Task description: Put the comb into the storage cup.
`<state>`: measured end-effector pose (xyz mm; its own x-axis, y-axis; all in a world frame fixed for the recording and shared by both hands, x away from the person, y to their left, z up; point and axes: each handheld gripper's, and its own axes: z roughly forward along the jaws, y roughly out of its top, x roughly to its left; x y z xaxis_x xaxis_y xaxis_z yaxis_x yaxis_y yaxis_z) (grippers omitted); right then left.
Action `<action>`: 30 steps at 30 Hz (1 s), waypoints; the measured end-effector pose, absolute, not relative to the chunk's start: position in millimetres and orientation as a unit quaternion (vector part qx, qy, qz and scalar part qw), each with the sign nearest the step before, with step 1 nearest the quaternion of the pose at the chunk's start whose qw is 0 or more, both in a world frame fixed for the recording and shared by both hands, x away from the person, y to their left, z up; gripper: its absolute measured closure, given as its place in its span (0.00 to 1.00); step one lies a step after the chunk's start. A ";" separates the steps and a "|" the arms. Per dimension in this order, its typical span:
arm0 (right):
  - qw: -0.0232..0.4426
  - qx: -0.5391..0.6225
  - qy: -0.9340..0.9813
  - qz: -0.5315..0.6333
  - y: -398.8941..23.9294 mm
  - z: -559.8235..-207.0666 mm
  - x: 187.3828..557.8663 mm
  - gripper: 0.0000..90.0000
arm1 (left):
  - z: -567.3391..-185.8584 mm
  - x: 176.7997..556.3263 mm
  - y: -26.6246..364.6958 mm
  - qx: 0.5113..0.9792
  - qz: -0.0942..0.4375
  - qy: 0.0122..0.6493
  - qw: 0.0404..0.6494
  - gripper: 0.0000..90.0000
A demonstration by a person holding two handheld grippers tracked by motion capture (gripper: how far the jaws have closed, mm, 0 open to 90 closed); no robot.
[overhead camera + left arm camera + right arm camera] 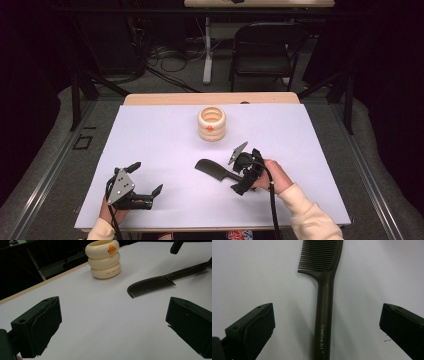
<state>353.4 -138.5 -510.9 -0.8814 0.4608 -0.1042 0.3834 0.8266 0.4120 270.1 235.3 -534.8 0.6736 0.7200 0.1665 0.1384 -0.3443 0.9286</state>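
A dark comb [214,170] lies flat on the white table top [150,135], teeth end to the left. My right gripper [236,171] is open and straddles its handle, one jaw on each side and neither touching. In the right gripper view the handle [324,315], printed "Creative Art", runs up between the jaws of the right gripper [328,312] to the teeth. My left gripper [146,178] rests open near the front left with nothing in it. The left gripper [113,307] looks across bare table at the comb [150,285].
A cream ribbed holder [212,123] with an orange mark stands upright at the back middle of the table; the holder [103,258] is also in the left gripper view. A folding chair [265,47] and cables sit on the floor beyond the far edge.
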 end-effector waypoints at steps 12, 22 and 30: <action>0.092 0.217 0.956 0.172 -128.6 -511.5 354.7 0.00 | -535.0 270.1 234.8 0.767 0.290 0.281 0.499 0.00; 0.101 0.204 0.963 0.146 -116.9 -512.4 353.8 0.24 | -535.0 270.1 234.9 0.767 0.291 0.282 0.498 0.00; 0.110 0.194 0.966 0.133 -109.7 -511.9 356.2 0.47 | -535.1 270.2 234.9 0.766 0.291 0.282 0.498 0.00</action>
